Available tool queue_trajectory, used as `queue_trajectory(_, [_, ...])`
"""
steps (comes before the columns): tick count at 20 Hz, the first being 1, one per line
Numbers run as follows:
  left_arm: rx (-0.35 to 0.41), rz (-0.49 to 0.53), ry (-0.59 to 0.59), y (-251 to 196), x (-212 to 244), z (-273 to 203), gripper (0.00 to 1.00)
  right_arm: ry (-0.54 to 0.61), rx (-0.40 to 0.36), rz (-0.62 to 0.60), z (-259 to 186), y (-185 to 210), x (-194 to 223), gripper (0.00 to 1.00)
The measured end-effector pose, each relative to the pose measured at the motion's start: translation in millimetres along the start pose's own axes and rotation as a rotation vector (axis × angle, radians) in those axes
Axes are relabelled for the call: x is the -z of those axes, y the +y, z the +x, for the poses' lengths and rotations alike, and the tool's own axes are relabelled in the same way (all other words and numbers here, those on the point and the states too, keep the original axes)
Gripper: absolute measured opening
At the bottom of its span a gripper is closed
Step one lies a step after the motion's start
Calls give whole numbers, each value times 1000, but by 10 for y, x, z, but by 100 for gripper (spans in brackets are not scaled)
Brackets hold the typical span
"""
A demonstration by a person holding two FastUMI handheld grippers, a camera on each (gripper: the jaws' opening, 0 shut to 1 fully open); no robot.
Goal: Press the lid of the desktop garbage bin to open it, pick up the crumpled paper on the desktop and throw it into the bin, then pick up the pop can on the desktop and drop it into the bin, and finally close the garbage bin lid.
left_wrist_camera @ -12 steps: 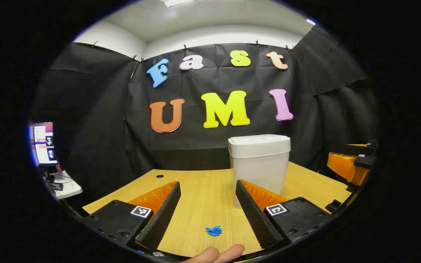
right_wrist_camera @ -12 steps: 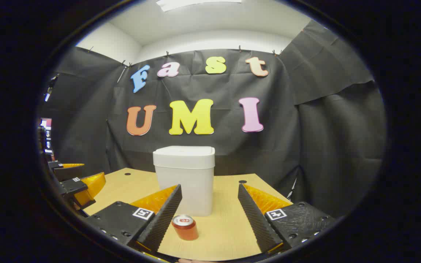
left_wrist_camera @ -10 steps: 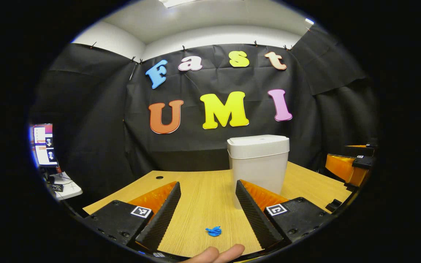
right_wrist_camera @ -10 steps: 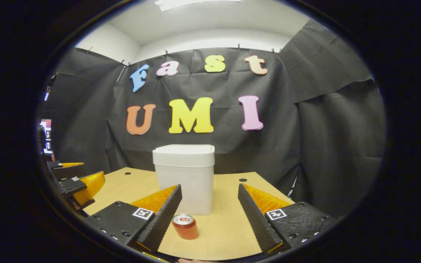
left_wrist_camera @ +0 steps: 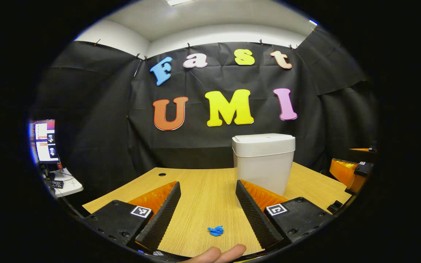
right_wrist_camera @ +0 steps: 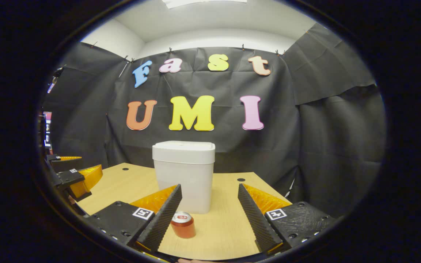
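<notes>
Both claws spread, empty: left claw (left_wrist_camera: 207,204), right claw (right_wrist_camera: 208,206); bin (right_wrist_camera: 184,175) lid shut, mid-desk (right_wrist_camera: 228,233).

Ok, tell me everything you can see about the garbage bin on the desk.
The garbage bin is a pale, plastic-looking box with rounded corners that tapers slightly toward its base. Its lid forms a thicker band on top and sits flat, closed. The bin stands upright on the wooden desk, in front of the black cloth wall. Nothing touches it: the pop can stands apart in front, and both grippers are short of it.
</notes>
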State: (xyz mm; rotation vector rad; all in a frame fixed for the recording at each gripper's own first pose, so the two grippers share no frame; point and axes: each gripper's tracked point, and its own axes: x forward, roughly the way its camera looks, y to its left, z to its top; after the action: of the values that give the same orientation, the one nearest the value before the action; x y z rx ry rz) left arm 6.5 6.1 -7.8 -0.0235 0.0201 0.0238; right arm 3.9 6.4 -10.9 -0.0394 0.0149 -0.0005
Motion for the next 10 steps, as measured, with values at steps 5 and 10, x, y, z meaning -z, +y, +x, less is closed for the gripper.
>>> queue_trajectory(5, [-13,1,-2,55,-10,9,98,14,-12,6,36,37,54,96])
queue_trajectory(10, [-17,7,-3,84,5,30,98,38,-27,4,65,66,112,96])
